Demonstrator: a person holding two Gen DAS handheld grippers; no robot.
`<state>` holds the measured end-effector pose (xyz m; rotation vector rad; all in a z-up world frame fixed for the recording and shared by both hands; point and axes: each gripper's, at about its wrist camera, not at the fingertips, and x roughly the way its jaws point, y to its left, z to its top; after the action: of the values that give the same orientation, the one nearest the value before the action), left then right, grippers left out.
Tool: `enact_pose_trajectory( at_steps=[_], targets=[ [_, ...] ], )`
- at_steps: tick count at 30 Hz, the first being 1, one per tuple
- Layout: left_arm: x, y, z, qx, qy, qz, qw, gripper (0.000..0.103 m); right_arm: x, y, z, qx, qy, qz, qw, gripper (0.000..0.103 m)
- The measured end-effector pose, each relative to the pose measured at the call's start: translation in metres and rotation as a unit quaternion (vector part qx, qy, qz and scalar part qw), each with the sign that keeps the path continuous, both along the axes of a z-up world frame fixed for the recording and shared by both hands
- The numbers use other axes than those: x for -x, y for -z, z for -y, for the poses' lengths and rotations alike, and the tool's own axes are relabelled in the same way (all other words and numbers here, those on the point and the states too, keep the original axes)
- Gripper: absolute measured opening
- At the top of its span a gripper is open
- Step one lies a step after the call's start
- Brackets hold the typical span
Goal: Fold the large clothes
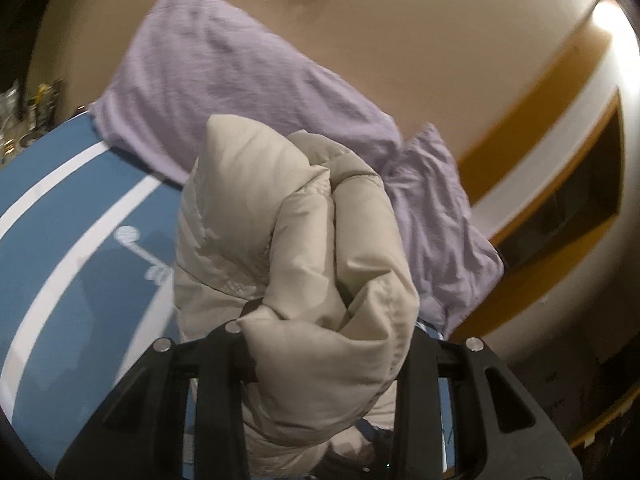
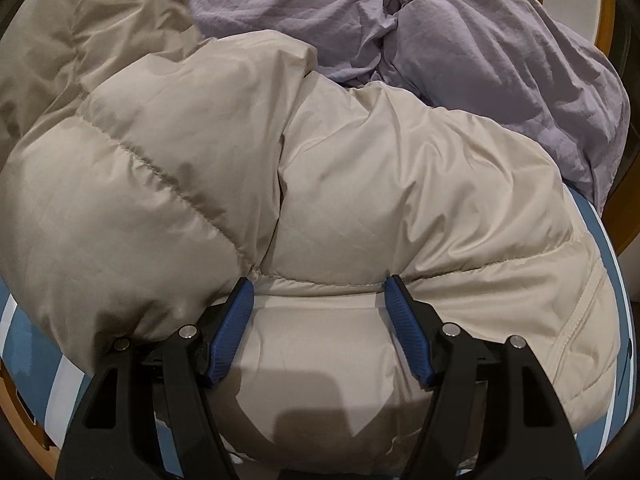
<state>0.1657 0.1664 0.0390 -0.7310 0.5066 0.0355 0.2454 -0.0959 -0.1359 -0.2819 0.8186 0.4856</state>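
Observation:
A beige puffer jacket [image 2: 360,184] lies bunched on a blue bed sheet with white stripes [image 1: 60,248]. My left gripper [image 1: 328,320] is shut on a thick bunch of the jacket [image 1: 304,240] and holds it raised above the bed; its fingertips are buried in the fabric. My right gripper [image 2: 319,284] is open, with its blue pads [image 2: 232,332] pressed against the jacket's quilted body on either side of a seam. The jacket fills most of the right wrist view.
Purple pillows [image 1: 224,80] lean against the beige wall [image 1: 420,40] behind the jacket and also show in the right wrist view [image 2: 460,40]. A wooden headboard or trim [image 1: 532,120] runs at the right. Small bottles [image 1: 24,116] stand at the far left.

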Motion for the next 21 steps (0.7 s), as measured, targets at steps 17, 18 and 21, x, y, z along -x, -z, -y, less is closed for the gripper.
enact_pose_trajectory(
  at_steps=[17, 18, 21],
  targets=[
    [-0.060, -0.017, 0.153, -0.067, 0.188, 0.007, 0.9798, 0.033, 0.003, -0.033, 0.067, -0.052, 0.012, -0.003, 0.999, 0.069],
    [-0.063, -0.016, 0.159, -0.069, 0.195, 0.005, 0.9785, 0.034, 0.004, -0.035, 0.074, -0.051, 0.020, 0.001, 0.999, 0.069],
    [-0.075, -0.010, 0.187, -0.081, 0.225, -0.007, 0.9710, 0.034, 0.005, -0.037, 0.106, -0.049, 0.061, 0.011, 0.997, 0.069]
  ],
)
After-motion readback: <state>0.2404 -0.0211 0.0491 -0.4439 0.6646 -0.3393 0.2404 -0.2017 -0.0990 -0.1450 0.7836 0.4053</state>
